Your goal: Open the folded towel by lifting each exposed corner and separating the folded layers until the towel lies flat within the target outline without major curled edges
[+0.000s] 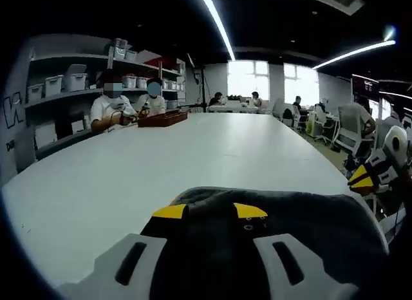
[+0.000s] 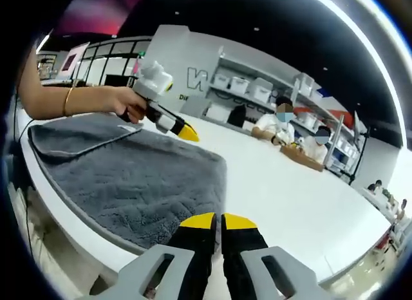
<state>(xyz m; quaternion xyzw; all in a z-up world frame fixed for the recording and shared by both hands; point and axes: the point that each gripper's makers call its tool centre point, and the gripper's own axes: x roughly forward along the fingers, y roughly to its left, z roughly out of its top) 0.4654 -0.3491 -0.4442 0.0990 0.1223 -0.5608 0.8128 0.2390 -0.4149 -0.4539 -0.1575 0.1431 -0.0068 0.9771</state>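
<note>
towel (image 2: pixel 135 178) lies on the near part of the white table (image 2: pixel 283 190), mostly spread, one folded flap left at its far end by my left hand (image 2: pixel 132 105); no target outline visible, so can't judge fit; left gripper (image 2: pixel 187 133) held low over the towel near that flap, probably lining up on it; in the left gripper view its fingers (image 1: pixel 170 212) sit apart with dark towel (image 1: pixel 309 216) right under and between them; can't tell if any cloth is pinched (tips touch or nearly touch the pile); right gripper (image 2: pixel 219 221) sits at the near towel edge, fingers (image 2: pixel 199 221) closed nearly together, only a slit between, nothing visibly in them; likely parked or pinning the edge while the left works.
</note>
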